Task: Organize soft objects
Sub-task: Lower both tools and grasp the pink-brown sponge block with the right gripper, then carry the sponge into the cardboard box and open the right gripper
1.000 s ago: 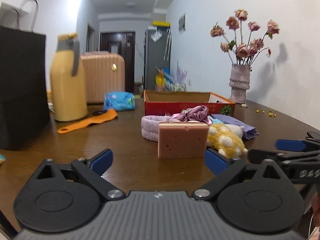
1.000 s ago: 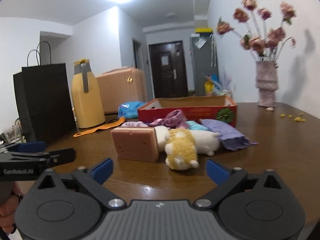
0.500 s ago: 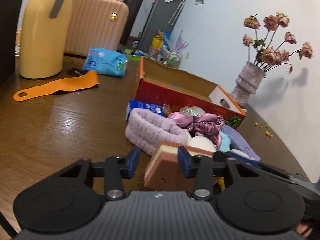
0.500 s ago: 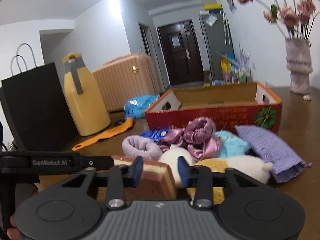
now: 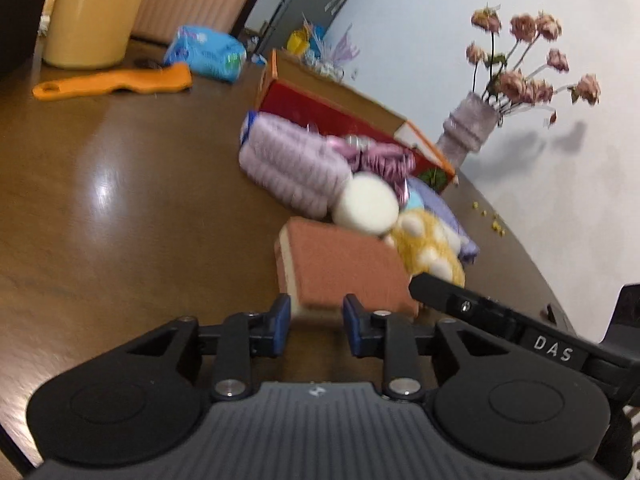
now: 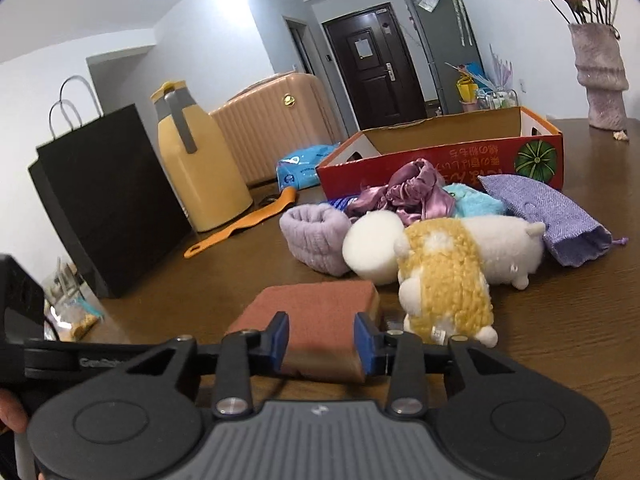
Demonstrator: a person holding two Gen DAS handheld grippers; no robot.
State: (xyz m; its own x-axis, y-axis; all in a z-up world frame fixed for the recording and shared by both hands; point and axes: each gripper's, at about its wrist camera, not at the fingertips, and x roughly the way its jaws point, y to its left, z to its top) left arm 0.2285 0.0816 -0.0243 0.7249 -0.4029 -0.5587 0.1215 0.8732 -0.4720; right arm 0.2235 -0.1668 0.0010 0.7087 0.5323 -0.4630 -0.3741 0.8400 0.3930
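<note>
A brown-topped sponge block point(image 5: 344, 264) point(image 6: 316, 308) with a cream layer lies broad face up at the front of a pile of soft things. My left gripper point(image 5: 316, 322) has its blue pads against the sponge's near corner, jaws still closing. My right gripper point(image 6: 322, 340) clasps another edge of the same sponge, jaws easing open while the pads touch its sides. Behind it lie a yellow plush point(image 6: 444, 280), a white puff point(image 6: 372, 248), a lilac headband point(image 6: 316, 236), a satin scrunchie point(image 6: 416, 192) and a purple pouch point(image 6: 548, 216). The open red box point(image 6: 440, 160) stands beyond the pile.
On the wooden table a black paper bag point(image 6: 108, 200), a yellow jug point(image 6: 196, 168) and an orange strap point(image 6: 240, 224) sit to the left. A blue pack point(image 6: 304, 164) lies near the box. A vase of dried flowers point(image 6: 600, 80) stands at the far right.
Both grippers came in from wide open and closed around the sponge. The sponge, standing on edge a second ago, now shows its broad brown face upward. Both views have dipped and rolled.
</note>
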